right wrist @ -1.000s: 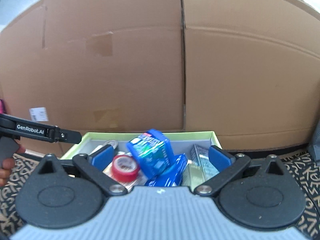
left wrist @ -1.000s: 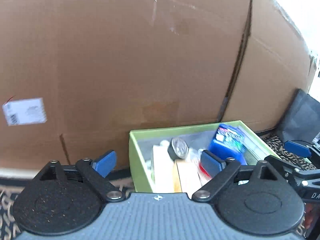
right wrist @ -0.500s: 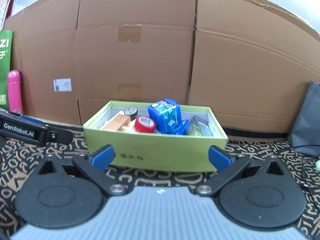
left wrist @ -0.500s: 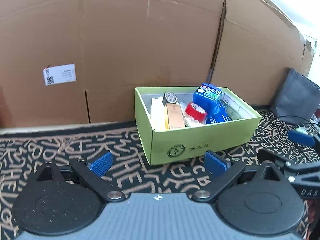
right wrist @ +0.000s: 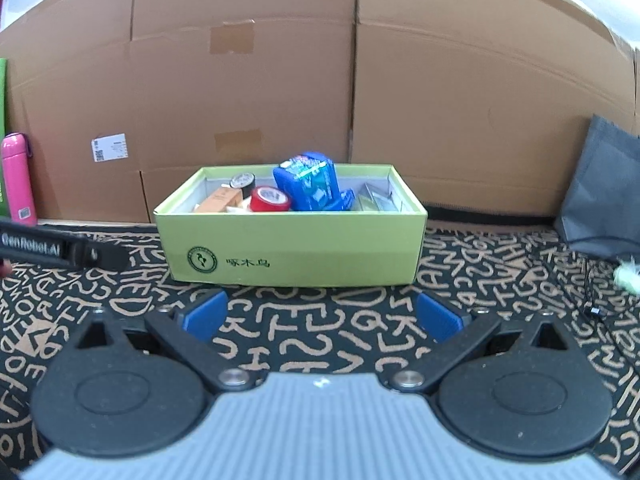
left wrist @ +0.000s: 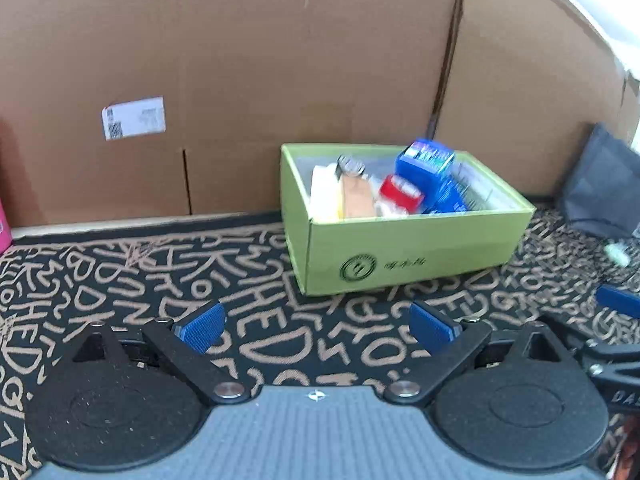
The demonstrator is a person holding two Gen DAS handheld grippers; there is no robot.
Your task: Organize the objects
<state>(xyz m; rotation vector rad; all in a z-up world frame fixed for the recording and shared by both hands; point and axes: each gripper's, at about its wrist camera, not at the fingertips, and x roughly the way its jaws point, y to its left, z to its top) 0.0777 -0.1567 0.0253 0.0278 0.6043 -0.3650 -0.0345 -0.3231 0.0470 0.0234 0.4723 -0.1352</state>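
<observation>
Both the left gripper (left wrist: 316, 328) and the right gripper (right wrist: 322, 316) have jaws spread apart and empty, low in frame. At mid-frame the green box (right wrist: 292, 248) holds the tape roll (right wrist: 270, 199) and blue packet (right wrist: 306, 180). This fits sorting about to start or finished.

Lime-green box (right wrist: 292, 252) with a dark green round logo, sitting on a black rug (right wrist: 320, 328) scrawled with tan letters. Inside: red tape roll (right wrist: 270, 199), blue packet (right wrist: 308, 182), tan carton (right wrist: 219, 200). Brown cardboard wall (right wrist: 460, 100) behind, pink bottle (right wrist: 17, 178) at the rug's left edge, blue gripper pads (right wrist: 206, 315).
</observation>
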